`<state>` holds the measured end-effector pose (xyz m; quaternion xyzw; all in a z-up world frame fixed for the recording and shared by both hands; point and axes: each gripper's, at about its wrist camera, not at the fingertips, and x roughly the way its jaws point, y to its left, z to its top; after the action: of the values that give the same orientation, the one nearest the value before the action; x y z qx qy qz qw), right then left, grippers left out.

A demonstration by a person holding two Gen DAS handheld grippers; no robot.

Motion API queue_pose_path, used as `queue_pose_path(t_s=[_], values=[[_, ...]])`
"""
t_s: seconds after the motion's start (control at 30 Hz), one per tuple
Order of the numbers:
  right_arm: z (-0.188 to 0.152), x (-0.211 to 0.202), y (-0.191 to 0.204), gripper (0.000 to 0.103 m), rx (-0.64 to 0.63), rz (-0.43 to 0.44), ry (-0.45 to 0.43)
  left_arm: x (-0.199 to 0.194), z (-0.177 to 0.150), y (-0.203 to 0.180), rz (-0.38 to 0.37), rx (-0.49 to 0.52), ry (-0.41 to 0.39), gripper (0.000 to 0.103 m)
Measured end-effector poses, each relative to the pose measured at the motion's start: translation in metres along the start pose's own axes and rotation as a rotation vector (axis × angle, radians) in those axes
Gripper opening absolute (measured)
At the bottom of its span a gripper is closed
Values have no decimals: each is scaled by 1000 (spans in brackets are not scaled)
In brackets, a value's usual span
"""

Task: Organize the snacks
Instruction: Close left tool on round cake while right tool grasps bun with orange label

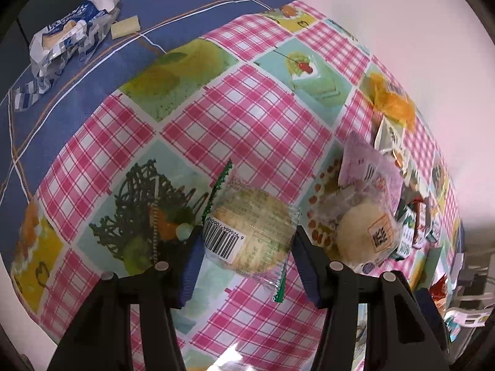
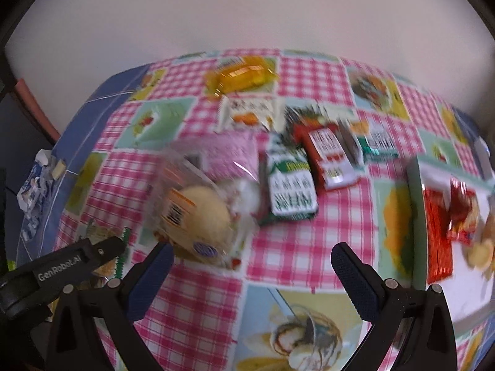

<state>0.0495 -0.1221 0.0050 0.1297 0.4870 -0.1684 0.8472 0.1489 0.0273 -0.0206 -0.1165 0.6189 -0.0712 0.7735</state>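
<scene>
My left gripper is open with its jaws on either side of a round pastry in a clear green-edged wrapper lying on the table. Just to its right lies a cream bun in a clear bag, with a pink packet behind it. My right gripper is open and empty above the cloth. The cream bun lies ahead of its left finger. Green and red snack packs lie beyond. The left gripper's body shows at the lower left.
A pink checked tablecloth covers the table, over a blue cloth. A torn blue-white wrapper lies far left. An orange packet lies near the wall. A white tray with red packets stands at the right.
</scene>
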Motion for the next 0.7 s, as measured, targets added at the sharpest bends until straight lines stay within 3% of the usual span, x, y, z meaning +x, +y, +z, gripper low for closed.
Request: queue_pose_path(t_s=[0.33,0.7], values=[[14,7,30,103,-138,0,-36,-14,20,26,-40,-74,-46,58],[12,29,44,102,-206,17,-8,-21,11,52,-66,-116,-44,58]])
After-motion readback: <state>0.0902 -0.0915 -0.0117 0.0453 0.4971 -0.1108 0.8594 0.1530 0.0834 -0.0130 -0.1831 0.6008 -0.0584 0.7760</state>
